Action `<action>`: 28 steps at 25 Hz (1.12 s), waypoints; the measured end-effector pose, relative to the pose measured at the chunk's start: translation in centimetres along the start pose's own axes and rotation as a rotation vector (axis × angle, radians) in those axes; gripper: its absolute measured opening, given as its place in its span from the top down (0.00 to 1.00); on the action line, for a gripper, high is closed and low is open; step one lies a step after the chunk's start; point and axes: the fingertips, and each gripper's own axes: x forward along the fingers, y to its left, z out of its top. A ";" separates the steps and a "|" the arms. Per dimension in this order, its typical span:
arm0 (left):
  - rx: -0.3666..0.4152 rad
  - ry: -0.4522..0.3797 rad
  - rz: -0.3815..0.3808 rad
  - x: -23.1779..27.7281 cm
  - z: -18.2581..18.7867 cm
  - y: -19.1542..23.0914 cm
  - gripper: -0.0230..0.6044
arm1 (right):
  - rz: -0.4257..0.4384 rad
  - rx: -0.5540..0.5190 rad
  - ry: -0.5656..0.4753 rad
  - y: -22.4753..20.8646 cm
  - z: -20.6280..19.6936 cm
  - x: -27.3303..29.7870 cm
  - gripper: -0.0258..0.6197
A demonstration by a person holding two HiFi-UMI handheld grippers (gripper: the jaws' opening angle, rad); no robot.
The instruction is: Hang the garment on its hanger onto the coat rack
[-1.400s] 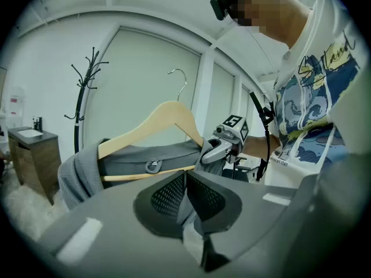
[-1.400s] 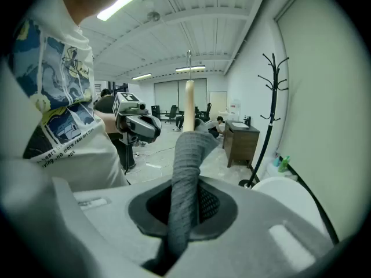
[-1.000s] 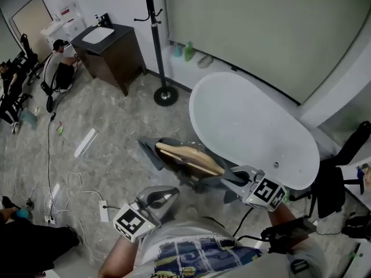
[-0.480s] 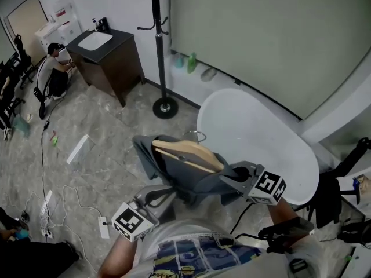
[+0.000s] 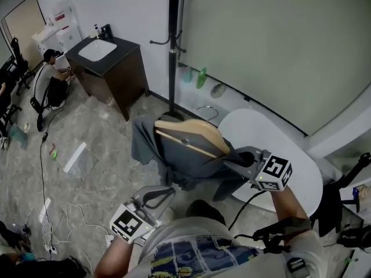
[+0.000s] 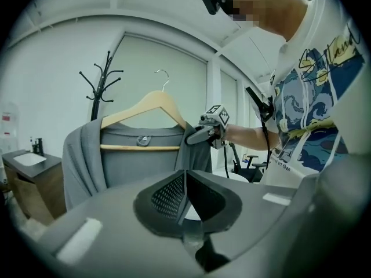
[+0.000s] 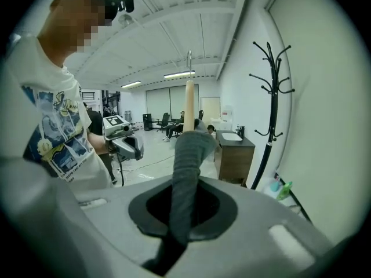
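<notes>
A grey garment (image 5: 188,161) hangs on a wooden hanger (image 5: 191,136) with a metal hook (image 5: 204,110), held up in the air in front of the black coat rack (image 5: 172,45). My right gripper (image 5: 230,162) is shut on the garment's shoulder at the hanger's right end; in the right gripper view the grey cloth (image 7: 186,155) runs between its jaws below the hanger (image 7: 189,106). My left gripper (image 5: 167,192) is low, near the person's body, shut and empty. From the left gripper view the garment (image 6: 133,161) faces me, with the coat rack (image 6: 101,94) behind it.
A white bathtub (image 5: 293,167) lies on the right under the right arm. A dark vanity cabinet with a sink (image 5: 110,68) stands left of the rack, with a person crouching (image 5: 49,77) beside it. Bottles (image 5: 200,77) line the wall. Cables (image 5: 43,178) trail on the floor.
The right gripper has lifted the hanger and garment up and towards the coat rack. The left gripper has stayed low and shut.
</notes>
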 end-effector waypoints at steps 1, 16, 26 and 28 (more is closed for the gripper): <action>-0.002 -0.005 0.002 0.0 0.3 0.8 0.94 | 0.002 -0.003 -0.004 -1.3 0.9 0.6 0.94; -0.035 -0.061 0.183 5.4 4.2 16.4 0.94 | 0.046 -0.068 -0.031 -26.2 14.9 9.7 0.94; -0.081 -0.060 0.287 10.4 5.5 24.0 0.94 | 0.086 -0.098 -0.023 -40.0 21.2 16.2 0.94; -0.088 -0.058 0.311 11.0 5.5 25.1 0.94 | 0.090 -0.095 -0.025 -42.1 21.6 17.4 0.94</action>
